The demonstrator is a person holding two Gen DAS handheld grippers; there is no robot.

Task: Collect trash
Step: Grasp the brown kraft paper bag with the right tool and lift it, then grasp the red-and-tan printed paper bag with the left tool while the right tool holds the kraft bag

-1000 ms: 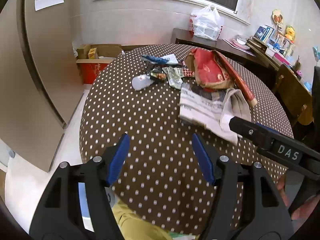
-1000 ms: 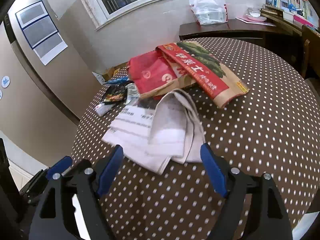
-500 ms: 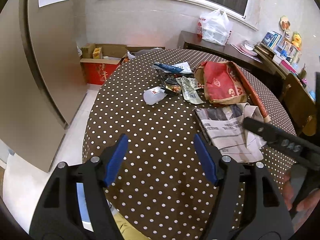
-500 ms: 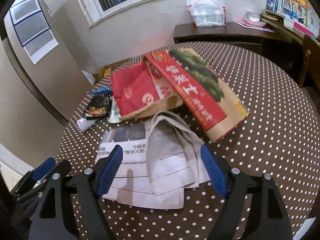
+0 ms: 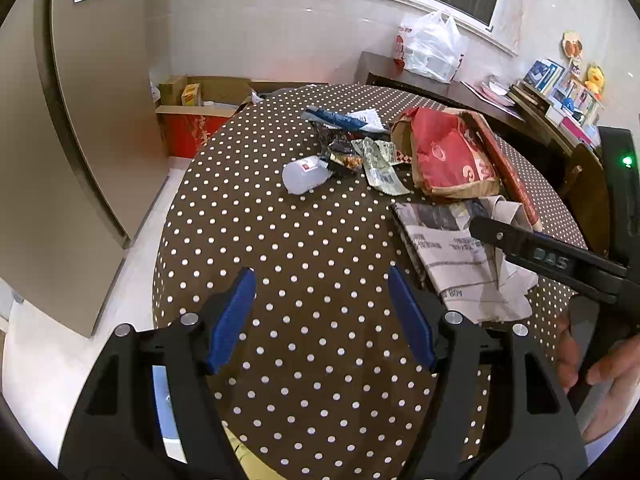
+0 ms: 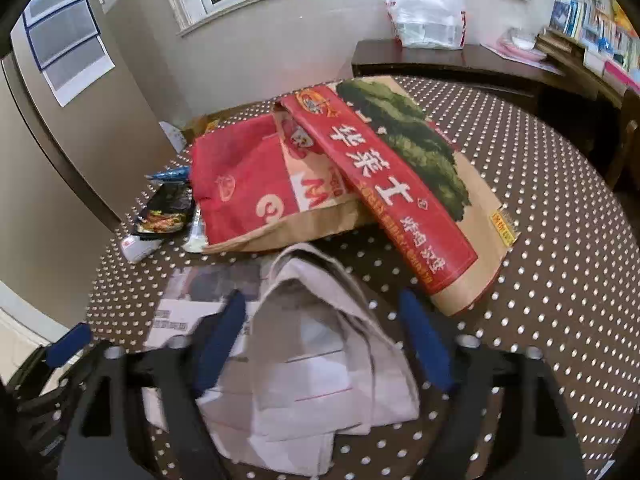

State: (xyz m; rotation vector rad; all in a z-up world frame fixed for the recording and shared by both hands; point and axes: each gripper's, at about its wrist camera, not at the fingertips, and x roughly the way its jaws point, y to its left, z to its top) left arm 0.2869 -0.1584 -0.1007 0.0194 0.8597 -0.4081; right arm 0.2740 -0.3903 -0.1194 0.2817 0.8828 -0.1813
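Trash lies on a round brown polka-dot table (image 5: 304, 248). A crumpled newspaper (image 6: 316, 344) (image 5: 460, 256) lies at the near right. Behind it is a red and brown paper bag (image 6: 320, 176) (image 5: 448, 156). Left of the bag are snack wrappers (image 5: 368, 156) (image 6: 164, 212), a blue wrapper (image 5: 340, 118) and a white plastic cup (image 5: 304, 176) on its side. My right gripper (image 6: 320, 340) is open, its fingers on either side of the newspaper's raised fold. My left gripper (image 5: 320, 312) is open and empty over bare tablecloth near the front edge.
A brown cabinet (image 5: 60, 120) stands left of the table. Cardboard boxes (image 5: 196, 116) sit on the floor behind it. A dark sideboard (image 5: 460, 88) holds a white plastic bag (image 5: 432, 48) and books. A wooden chair (image 5: 584, 184) stands at the right.
My right gripper has moved forward onto the newspaper, so its fingers now flank the fold. My left gripper has drawn back and turned slightly left. Both stay open.
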